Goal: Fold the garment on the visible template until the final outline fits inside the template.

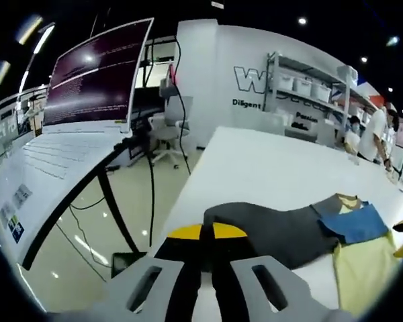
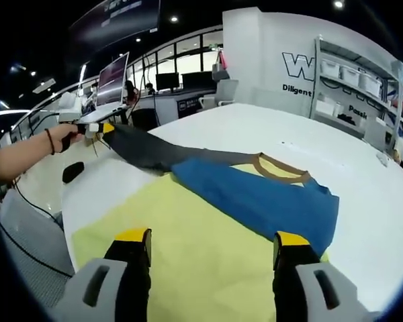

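Left gripper [image 1: 207, 231] clamped on the grey sleeve [image 1: 269, 225] at the tabletop [image 2: 269, 127] corner, right gripper [image 2: 208, 245] jaws apart over the yellow template [image 2: 188, 248]; overpulling could drag the t-shirt [image 2: 262, 201] off-template.

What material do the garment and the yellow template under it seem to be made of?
Garment: soft matte knit fabric, apparently; it drapes and wrinkles, with a ribbed tan collar. Yellow template: thin matte sheet, paper or cloth, hard to say; it lies flat with faint creases.

Lab — monitors [image 1: 97, 74], bin shelves [image 2: 352, 84], cabled floor.
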A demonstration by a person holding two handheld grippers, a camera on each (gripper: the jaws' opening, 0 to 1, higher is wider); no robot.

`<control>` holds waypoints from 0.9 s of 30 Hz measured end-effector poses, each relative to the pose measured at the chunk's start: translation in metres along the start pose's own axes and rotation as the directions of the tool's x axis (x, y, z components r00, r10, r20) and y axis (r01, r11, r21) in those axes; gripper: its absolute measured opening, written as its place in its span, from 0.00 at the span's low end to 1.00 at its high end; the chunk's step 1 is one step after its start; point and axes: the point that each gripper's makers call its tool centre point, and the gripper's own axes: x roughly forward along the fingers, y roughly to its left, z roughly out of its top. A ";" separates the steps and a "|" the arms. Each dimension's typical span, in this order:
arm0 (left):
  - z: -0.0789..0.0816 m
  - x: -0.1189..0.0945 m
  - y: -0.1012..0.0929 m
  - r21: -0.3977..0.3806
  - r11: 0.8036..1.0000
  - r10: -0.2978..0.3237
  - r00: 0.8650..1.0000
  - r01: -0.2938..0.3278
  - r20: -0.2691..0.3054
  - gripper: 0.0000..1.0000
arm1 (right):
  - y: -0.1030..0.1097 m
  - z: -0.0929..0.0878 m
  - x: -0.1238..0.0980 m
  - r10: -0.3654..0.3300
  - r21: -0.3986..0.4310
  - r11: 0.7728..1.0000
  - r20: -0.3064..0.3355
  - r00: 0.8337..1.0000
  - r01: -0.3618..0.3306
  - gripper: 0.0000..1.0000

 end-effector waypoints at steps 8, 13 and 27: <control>0.017 -0.003 -0.026 -0.064 0.993 -0.102 0.994 0.104 0.029 0.00 | 0.000 -0.003 0.000 0.007 0.006 1.000 0.006 1.000 -0.007 0.73; 0.031 -0.007 -0.044 -0.115 0.980 -0.157 0.986 0.162 0.049 0.00 | -0.005 -0.005 -0.001 0.002 0.021 1.000 0.006 1.000 -0.003 0.73; 0.049 -0.021 -0.106 -0.115 0.944 -0.301 0.949 0.311 0.091 0.00 | -0.022 -0.010 -0.017 -0.032 0.048 0.998 0.018 0.999 0.031 0.75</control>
